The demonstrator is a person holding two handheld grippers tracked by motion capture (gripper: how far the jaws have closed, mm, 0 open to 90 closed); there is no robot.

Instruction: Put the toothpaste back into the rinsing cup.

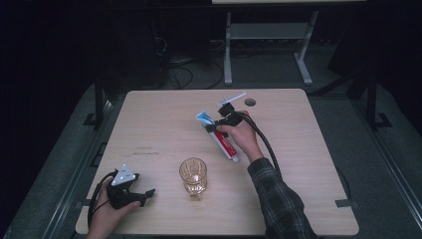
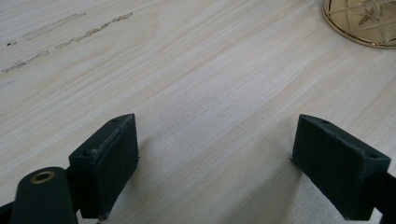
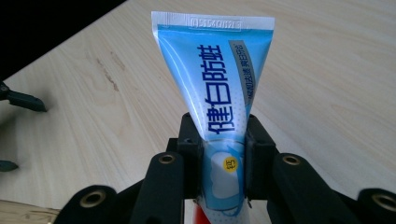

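A toothpaste tube (image 1: pixel 227 146), blue and white at its crimped end and red toward the cap, is over the middle of the wooden table (image 1: pixel 164 114). My right gripper (image 1: pixel 213 128) is shut on it partway along. In the right gripper view the tube (image 3: pixel 219 79) sticks out past the right gripper (image 3: pixel 223 154), its flat crimped end farthest off. Whether the cap end touches the table I cannot tell. My left gripper (image 1: pixel 145 195) rests on the table at the front left. In its own view the left gripper (image 2: pixel 215 158) is open, with bare wood between the jaws.
An amber drinking glass (image 1: pixel 193 175) stands upright near the front middle, between the two hands; its patterned base (image 2: pixel 364 21) is at the top right of the left gripper view. A round cable hole (image 1: pixel 250 102) sits near the table's far edge. Dark floor and desk legs lie beyond.
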